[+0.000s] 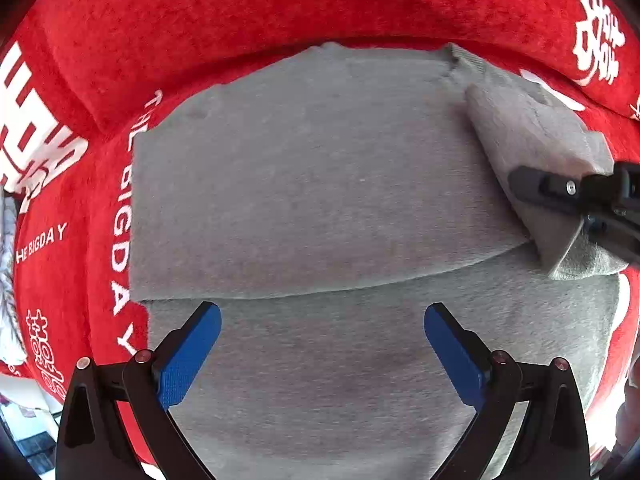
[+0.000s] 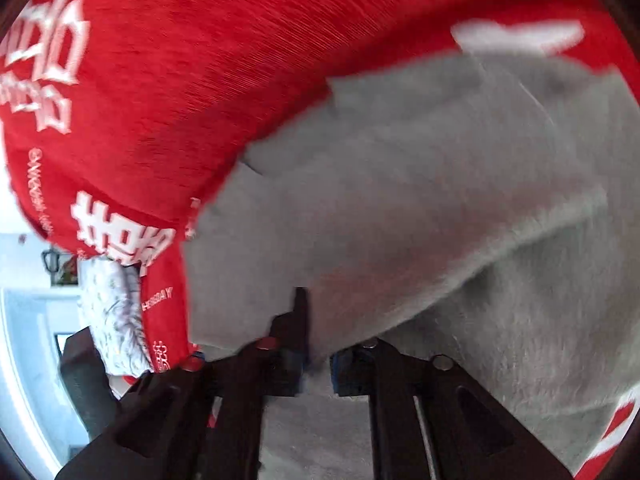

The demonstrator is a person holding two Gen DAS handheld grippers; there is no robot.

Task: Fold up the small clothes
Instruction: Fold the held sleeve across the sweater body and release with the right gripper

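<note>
- The grey garment point(image 1: 320, 184) is lying flat on the red printed blanket point(image 1: 200, 20), directly beneath the left tool point(image 1: 322, 340), with one layer already doubled over so that a folded edge is running crosswise just ahead of its tips.
- The left tool is hanging with its blue pads point(image 1: 188, 356) wide apart and gripping nothing; the cloth is simply passing under the gap.
- The right tool point(image 1: 560, 192) is coming in from the left tool's far right side, and a flap of the garment's corner is draped over it there.
- In the right wrist view the right tool point(image 2: 316, 360) is blurred, with grey fabric bunching between its narrowly parted fingers (whether the pads are pressing on it or have let go, I cannot tell).
- Judging from this, the step in hand is carrying that right-hand flap across the body of the garment.
- To do it well, the flap should be travelling low and taut, so it is landing square to the crosswise fold rather than slanting.
- The left tool would probably be helping most by pinning the near layer, since fleecy cloth like this tends to drag its under-layer along.
- The flap is best let go only once its edge is lying flush, otherwise the corner may spring back.
</note>
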